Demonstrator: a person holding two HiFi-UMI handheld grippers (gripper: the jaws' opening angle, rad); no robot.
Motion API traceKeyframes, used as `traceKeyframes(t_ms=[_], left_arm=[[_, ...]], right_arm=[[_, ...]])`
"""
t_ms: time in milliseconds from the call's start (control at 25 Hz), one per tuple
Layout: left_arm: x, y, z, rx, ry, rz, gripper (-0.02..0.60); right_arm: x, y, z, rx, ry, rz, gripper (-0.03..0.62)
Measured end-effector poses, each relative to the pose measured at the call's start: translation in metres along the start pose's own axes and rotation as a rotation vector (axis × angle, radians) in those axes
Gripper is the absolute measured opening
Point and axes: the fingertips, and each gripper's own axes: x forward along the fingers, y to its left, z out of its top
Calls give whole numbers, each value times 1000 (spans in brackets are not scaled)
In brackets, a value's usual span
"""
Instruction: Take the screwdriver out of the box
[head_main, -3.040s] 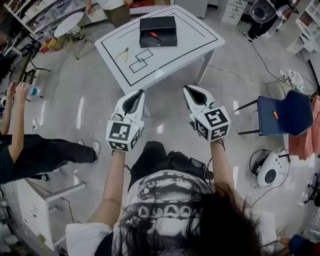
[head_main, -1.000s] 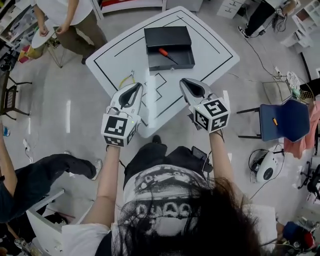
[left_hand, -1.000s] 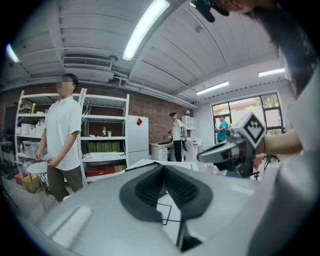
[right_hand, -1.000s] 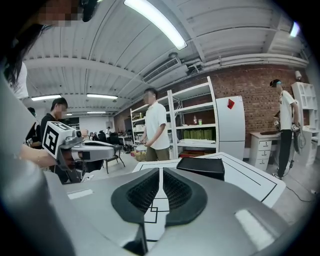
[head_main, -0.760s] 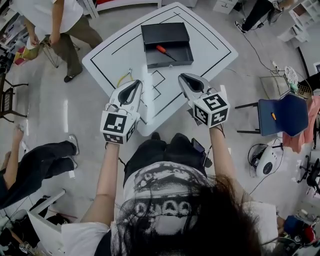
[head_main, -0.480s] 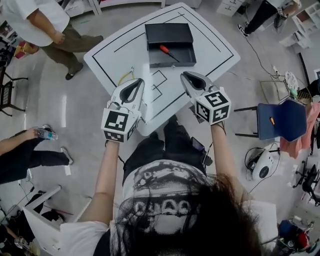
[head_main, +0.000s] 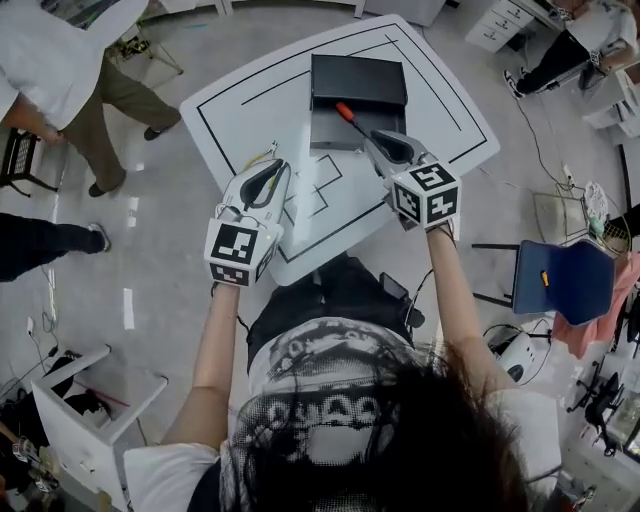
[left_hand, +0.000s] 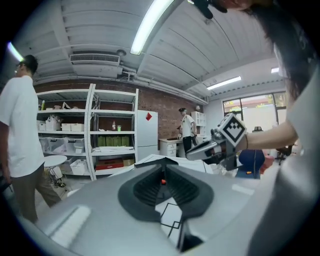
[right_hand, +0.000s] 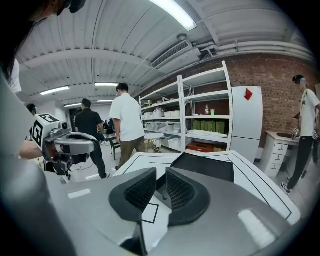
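A black box (head_main: 358, 80) stands open at the far side of the white table (head_main: 440, 110), and it also shows in the right gripper view (right_hand: 202, 167). A screwdriver (head_main: 345, 110) with a red handle lies in the box tray. My right gripper (head_main: 378, 140) reaches to the tray's near edge, just right of the screwdriver's shaft. Its jaws are opening, with a small gap and nothing between them (right_hand: 161, 182). My left gripper (head_main: 270, 170) hovers over the table's drawn squares, short of the box. Its jaws show a narrow empty gap (left_hand: 163, 172), through which the red handle (left_hand: 162, 181) is visible.
Yellow-handled pliers (head_main: 258, 157) lie on the table by the left gripper's tip. A person in a white shirt (head_main: 60, 60) stands at the left. A blue chair (head_main: 565, 280) stands on the floor to the right. Shelving (right_hand: 205, 125) lines the far wall.
The right gripper has moved forward over the table to the box's near edge. The left gripper has edged forward a little. The person at the left has walked closer.
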Motion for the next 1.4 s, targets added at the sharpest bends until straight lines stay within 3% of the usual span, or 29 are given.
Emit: traceKeyframes(t_ms=[440, 880, 1400], left_arm=[[70, 26, -4, -48, 39, 103, 0], [90, 42, -1, -69, 35, 181, 0], [71, 45, -13, -108, 54, 258, 0]], right_arm=[[101, -72, -26, -73, 195, 132, 78], [166, -93, -84, -134, 441, 195, 122], [199, -106, -121, -36, 577, 109, 150]])
